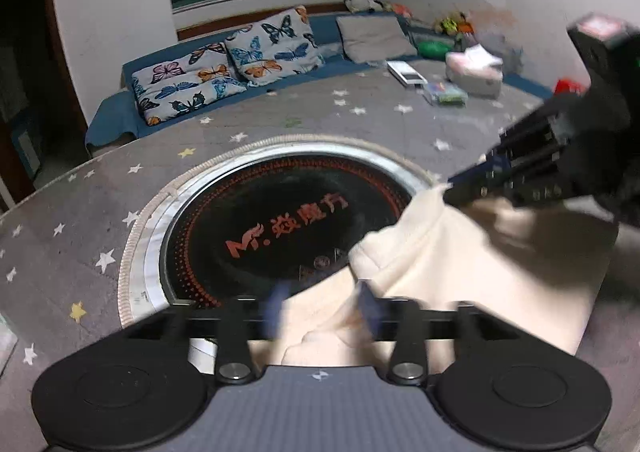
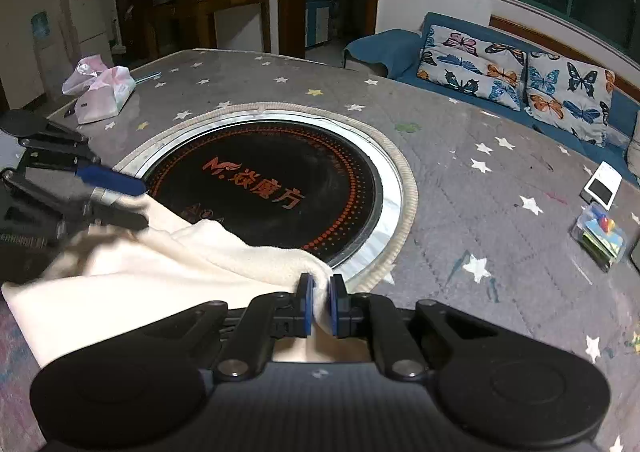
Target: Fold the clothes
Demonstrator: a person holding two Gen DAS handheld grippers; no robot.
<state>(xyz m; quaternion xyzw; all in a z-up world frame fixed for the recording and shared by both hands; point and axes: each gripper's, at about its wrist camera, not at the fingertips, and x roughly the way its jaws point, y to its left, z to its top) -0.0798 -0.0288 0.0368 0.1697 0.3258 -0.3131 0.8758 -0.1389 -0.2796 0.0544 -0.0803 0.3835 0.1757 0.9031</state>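
While your right tongs (image 2: 319,302) pinch the cream garment (image 2: 168,264), your left tongs (image 1: 324,306) stand parted.
Cloth lies between the left tongs' blurred fingers, ungripped, on the bench (image 2: 460,180).

Your left wrist camera is sitting low behind its own fingers, tilting down across the grey star-patterned table (image 1: 80,220) toward the far butterfly cushions (image 1: 224,64) and the window. Your right wrist camera is looking from the near right side, also tilting down, facing further left toward the doorway and the wooden desk (image 2: 232,12). Both are viewing up close the round black cooktop (image 1: 280,228) and the cream cloth (image 2: 168,268), and each is catching the other gripper at its edge.
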